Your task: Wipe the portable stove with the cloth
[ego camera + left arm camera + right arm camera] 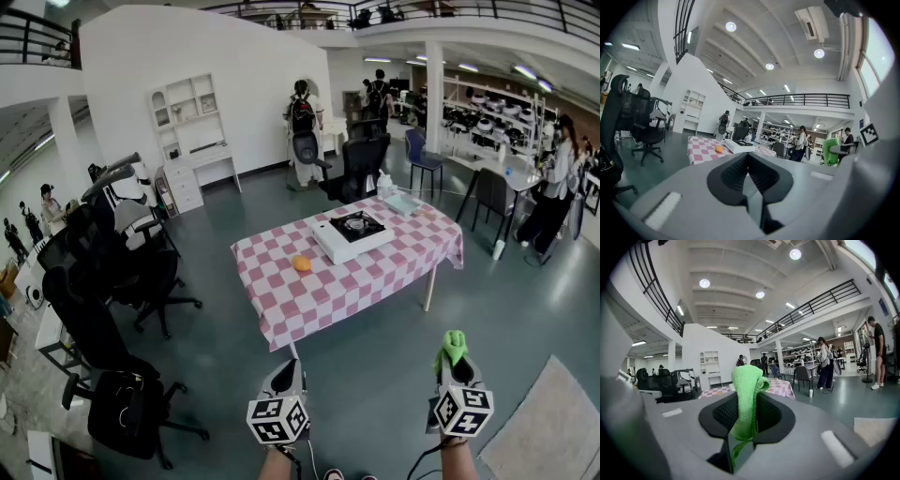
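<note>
Two grippers hang low over the floor, well short of the checked bench [281, 309]. Left gripper [287, 372]: fingers pressed together, nothing between them. On the bench a small orange object [301, 263] lies near the white portable stove [354, 234], to its left. Right gripper [457, 367]: fingers clamped on the green cloth [453, 344], its bunched end standing above them, well apart from the stove.

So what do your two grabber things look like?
Both are grey and chunky. The left gripper and right gripper each have black ribbed pads inside and a white cube with black square markers at the back. A thin cable trails behind.
</note>
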Demonstrator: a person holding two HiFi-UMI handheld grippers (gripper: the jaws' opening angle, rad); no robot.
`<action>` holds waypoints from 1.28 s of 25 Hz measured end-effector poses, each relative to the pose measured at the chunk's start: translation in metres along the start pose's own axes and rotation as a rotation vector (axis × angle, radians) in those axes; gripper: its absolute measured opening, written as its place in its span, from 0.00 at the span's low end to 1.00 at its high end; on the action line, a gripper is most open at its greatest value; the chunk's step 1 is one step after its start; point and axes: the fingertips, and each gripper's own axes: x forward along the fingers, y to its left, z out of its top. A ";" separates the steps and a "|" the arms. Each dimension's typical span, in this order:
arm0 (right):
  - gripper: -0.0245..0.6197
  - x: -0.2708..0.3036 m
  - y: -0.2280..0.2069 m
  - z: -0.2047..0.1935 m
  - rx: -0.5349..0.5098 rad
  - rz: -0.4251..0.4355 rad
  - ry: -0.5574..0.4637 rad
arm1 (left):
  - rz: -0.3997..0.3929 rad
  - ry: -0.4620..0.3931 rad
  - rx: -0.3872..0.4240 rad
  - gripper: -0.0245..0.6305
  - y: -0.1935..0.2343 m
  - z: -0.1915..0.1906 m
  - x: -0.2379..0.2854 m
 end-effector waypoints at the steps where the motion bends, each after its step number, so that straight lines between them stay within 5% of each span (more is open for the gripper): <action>1: 0.18 0.001 0.000 0.000 0.002 -0.001 0.000 | 0.000 0.001 0.000 0.04 0.000 0.000 0.001; 32: 0.18 0.078 -0.011 -0.023 0.081 -0.099 0.051 | -0.061 0.070 0.010 0.04 0.032 -0.001 0.092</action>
